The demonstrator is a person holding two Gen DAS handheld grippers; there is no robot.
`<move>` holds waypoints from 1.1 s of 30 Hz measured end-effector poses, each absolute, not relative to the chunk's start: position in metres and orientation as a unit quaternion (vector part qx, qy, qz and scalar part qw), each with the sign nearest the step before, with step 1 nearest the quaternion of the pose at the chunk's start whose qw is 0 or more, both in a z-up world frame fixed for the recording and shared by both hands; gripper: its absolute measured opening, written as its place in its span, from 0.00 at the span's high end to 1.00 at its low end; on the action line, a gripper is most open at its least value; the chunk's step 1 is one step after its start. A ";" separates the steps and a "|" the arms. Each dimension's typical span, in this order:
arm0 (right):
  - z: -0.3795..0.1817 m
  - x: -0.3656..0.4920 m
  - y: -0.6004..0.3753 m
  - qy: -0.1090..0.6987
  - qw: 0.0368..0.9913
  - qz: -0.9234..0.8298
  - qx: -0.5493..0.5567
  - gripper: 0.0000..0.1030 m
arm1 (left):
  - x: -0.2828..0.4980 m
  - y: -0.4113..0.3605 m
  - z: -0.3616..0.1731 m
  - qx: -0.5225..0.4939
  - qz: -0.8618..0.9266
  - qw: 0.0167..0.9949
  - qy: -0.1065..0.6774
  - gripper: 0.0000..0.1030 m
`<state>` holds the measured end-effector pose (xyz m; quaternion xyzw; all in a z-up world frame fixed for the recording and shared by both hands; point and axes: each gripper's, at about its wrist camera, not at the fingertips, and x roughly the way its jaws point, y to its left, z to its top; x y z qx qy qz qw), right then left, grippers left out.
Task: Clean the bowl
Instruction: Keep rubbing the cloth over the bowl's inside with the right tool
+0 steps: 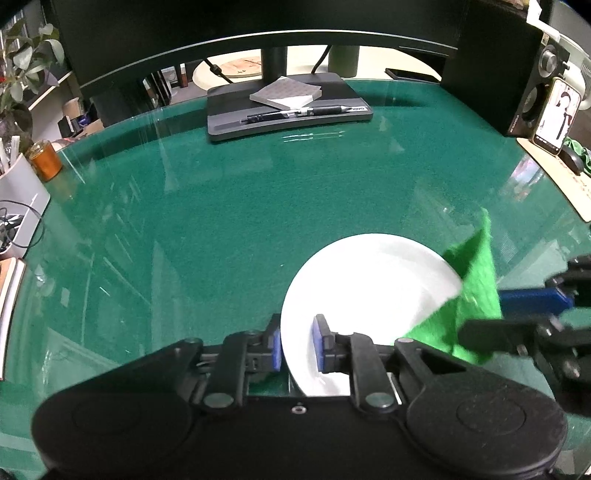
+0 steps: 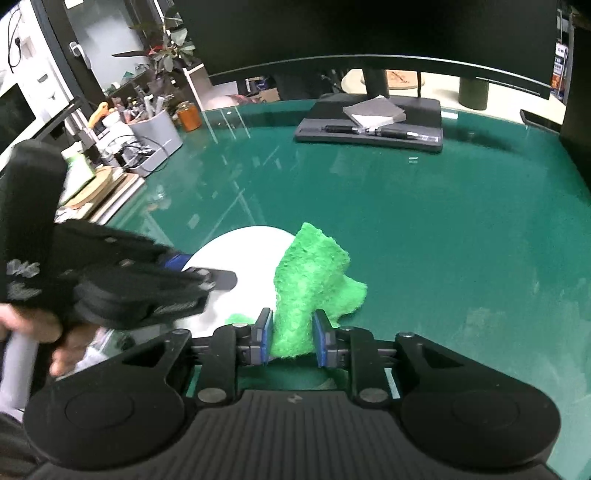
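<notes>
This looks like an office desk. A big black curved computer screen (image 2: 369, 33) stands at the back of a round green table with a shiny glass top (image 2: 443, 229). On the screen's flat dark grey foot (image 1: 288, 110) lie a grey pad of note paper (image 1: 286, 94) and a black pen (image 1: 295, 112). A black speaker box (image 1: 535, 74), a grey tub full of pens and tools (image 2: 155, 136) and a leafy green plant (image 2: 166, 40) sit around the sides.

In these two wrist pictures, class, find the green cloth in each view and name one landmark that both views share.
Left wrist view: the green cloth hangs at lower right, over the white bowl's right edge, held by the right gripper.
Right wrist view: it stands at lower centre between the gripper's own pads, the bowl to its left.
Shared landmark: the grey monitor base carrying pens.
</notes>
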<state>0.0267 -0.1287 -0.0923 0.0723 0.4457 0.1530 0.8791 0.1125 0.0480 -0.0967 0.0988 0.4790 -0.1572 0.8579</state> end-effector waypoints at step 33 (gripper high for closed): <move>-0.098 0.049 -0.135 0.423 0.894 0.135 0.060 0.78 | 0.115 0.048 -0.098 0.086 -0.186 0.849 0.487 0.84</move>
